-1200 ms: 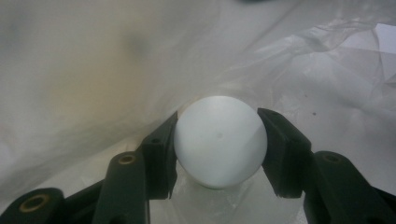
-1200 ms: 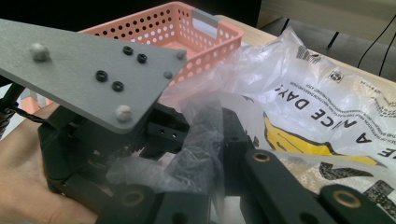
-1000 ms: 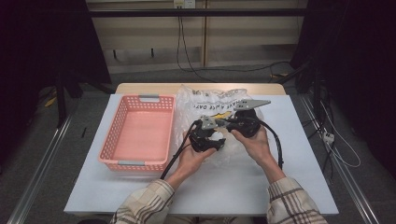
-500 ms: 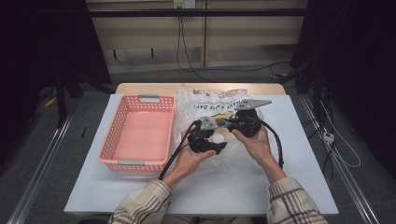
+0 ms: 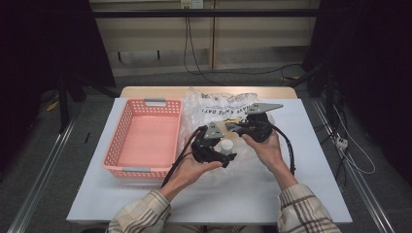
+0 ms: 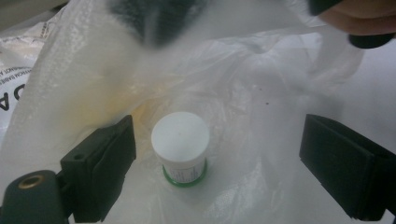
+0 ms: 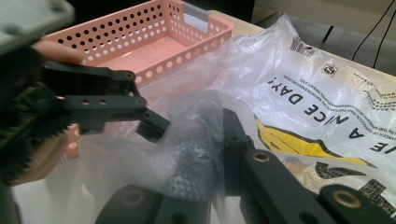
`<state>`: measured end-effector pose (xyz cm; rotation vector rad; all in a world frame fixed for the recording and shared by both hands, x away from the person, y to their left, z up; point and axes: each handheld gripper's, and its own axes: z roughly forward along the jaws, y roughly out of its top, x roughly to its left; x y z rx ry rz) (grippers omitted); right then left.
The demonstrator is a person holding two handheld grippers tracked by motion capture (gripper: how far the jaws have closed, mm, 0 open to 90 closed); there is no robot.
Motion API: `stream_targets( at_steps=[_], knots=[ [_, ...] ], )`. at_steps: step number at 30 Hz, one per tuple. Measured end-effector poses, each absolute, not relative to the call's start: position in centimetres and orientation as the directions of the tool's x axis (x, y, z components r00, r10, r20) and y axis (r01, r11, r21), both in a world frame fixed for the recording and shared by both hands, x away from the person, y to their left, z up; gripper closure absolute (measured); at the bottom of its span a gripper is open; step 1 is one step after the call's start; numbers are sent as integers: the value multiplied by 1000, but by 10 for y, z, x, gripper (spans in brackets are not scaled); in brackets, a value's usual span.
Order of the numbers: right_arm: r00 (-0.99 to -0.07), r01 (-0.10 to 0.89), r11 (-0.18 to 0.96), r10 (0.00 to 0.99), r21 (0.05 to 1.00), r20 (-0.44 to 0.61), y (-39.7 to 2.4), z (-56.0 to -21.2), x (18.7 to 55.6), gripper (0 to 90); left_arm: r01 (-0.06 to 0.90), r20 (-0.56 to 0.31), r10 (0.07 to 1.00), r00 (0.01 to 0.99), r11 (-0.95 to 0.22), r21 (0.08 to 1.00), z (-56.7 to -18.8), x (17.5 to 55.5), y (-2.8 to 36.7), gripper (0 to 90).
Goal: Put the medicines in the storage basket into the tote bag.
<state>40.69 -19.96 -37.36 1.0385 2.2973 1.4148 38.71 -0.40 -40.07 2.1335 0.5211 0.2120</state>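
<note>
- Basically, left tool [image 5: 228, 156] had its jaws spread wide, just been opening; small white-capped bottle [image 6: 180, 148] sat between them, pads [image 6: 112, 173] clear of it on both sides.
- Bottle stood upright on the clear plastic bag [image 6: 243, 93], nearer the one jaw than the other, well off the far one.
- Right tool [image 7: 205, 140] was pressed together on a fold of the bag, film bunched between its jaws, holding the mouth up above the left tool.
- Pink basket [image 5: 145, 141] sat on the table [image 5: 272, 194] off to the left tool's outer side.
- Judgement: if the bottle goes to the basket, centre it between the jaws first, close below the cap, keep film out of the pads.
- Right tool should hold the bag taut so the film doesn't drape over the bottle.
- Risk: off-centre close tips the bottle.
</note>
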Motion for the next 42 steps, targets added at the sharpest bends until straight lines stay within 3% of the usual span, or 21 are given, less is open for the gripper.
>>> stream_targets(
  at_steps=[16, 42],
  knots=[
    [-713, 445, 276, 685, 852, 150, -200, -375, 408, 900, 235, -17, 402, 915, -499, 834, -372, 366, 24, 102],
    [-719, 452, 283, 677, 846, 158, -196, -378, 410, 900, 268, -19, 489, 872, -444, 855, -371, 343, 76, 109]
  ],
)
